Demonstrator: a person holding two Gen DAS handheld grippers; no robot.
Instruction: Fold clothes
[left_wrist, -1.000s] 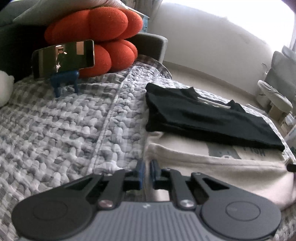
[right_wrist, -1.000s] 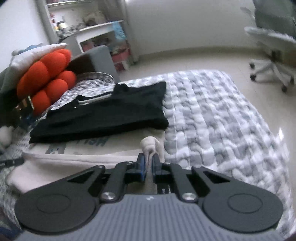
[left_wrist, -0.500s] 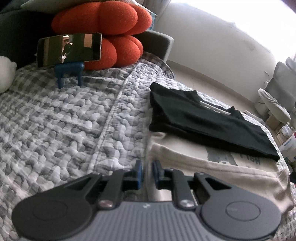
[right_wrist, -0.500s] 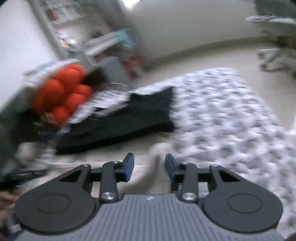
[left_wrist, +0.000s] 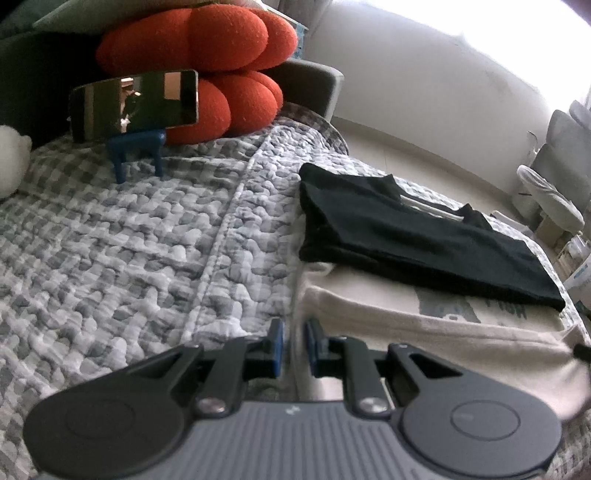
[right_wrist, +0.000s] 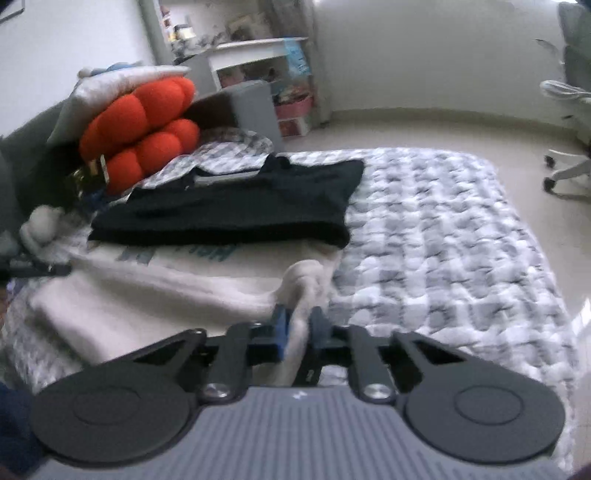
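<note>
Right gripper (right_wrist: 297, 325) first: its jaws are closing, and a bunched corner of the cream shirt (right_wrist: 155, 295) stands up between the blue pads (right_wrist: 279, 325), squeezed there. The cloth rises in a soft knot just beyond the tips.

Over on the other side, the left gripper (left_wrist: 294, 341) sits low at the near left edge of that same cream shirt (left_wrist: 424, 321). Its jaws are nearly together, only a narrow gap between them, and the shirt's edge runs right into that gap; it looks pinched, though the blur there makes the contact hard to read.

The cream shirt lies across the quilt (left_wrist: 129, 251), folded over into a thick band, with a grey print showing on its top face. Resting on its far part is a black shirt (left_wrist: 417, 229), already folded flat, collar facing away from the grippers.

Further out on the left view, a phone (left_wrist: 135, 103) stands on a blue stand (left_wrist: 136, 151) on the quilt, right in front of an orange cushion (left_wrist: 207, 62). From the right view, an office chair (right_wrist: 569, 110) stands on the floor past the quilt's edge.
</note>
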